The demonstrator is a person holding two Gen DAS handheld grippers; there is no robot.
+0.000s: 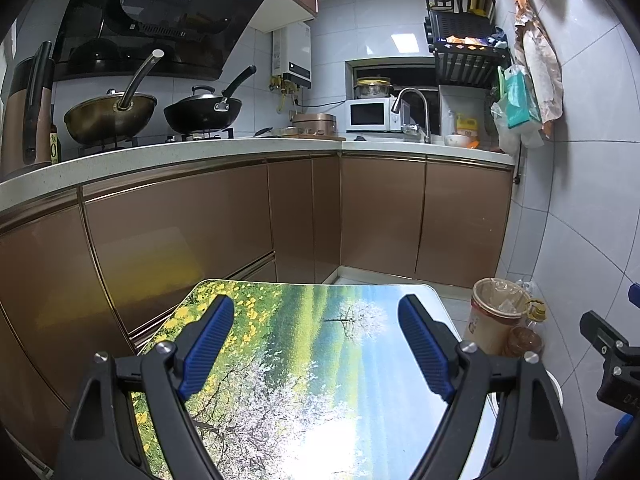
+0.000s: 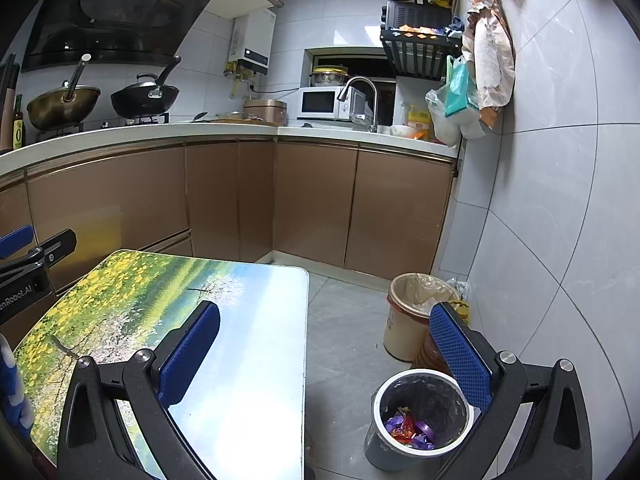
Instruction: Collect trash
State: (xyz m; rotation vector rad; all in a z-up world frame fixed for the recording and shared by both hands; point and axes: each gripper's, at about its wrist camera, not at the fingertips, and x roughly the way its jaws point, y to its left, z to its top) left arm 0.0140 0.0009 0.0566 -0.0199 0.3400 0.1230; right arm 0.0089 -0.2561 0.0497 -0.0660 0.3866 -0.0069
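Right claw and left claw both spread, empty. Surface bare; wrappers already in bin. Looks essentially finished.

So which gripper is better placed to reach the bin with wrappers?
Probably the right gripper: the bin stands on the floor just under it. The left gripper hangs over the table.

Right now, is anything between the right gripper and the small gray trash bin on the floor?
Nothing visible. The right gripper is open and empty, above the table edge, and the gray bin sits open-topped on the floor beside the table, wrappers already inside.
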